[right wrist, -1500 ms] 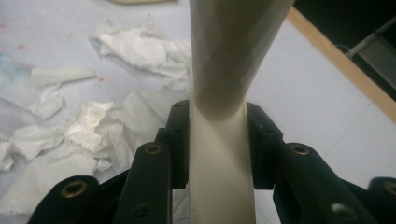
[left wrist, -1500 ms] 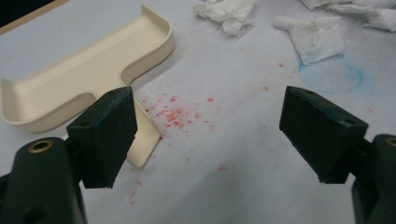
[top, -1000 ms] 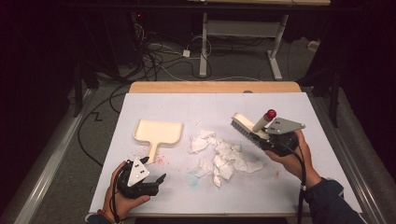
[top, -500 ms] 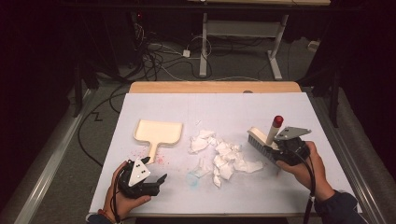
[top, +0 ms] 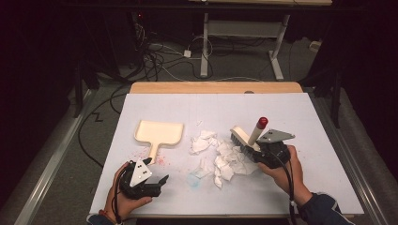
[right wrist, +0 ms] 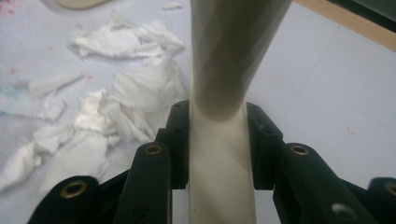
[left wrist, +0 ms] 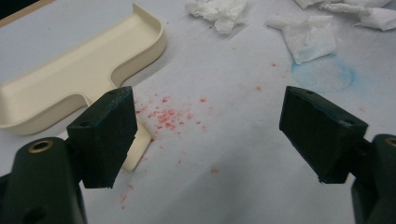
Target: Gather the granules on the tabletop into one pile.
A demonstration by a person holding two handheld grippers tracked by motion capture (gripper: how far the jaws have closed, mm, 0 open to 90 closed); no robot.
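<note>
A cream dustpan (top: 158, 132) lies on the white table cover, its handle pointing toward the person. Torn white paper scraps (top: 220, 154) are heaped mid-table. My right gripper (top: 263, 149) is shut on a cream hand brush (top: 241, 137) with a red-tipped handle (top: 262, 123); the bristles rest at the right edge of the scraps. In the right gripper view the brush (right wrist: 219, 93) stands clamped between the jaws. My left gripper (top: 162, 180) rests open near the front left, just short of the dustpan handle (left wrist: 137, 147). Its jaws stand wide apart over red specks (left wrist: 168, 116).
A blue stain (left wrist: 324, 74) and a paper scrap (left wrist: 308, 37) lie ahead of the left gripper. The wooden table edge (top: 216, 87) runs along the far side. Cables (top: 164, 56) and a desk frame (top: 244, 33) are on the floor beyond.
The right gripper has carried the brush leftward and down, from off to the right of the heap to the scraps' right edge. The left gripper has stayed put.
</note>
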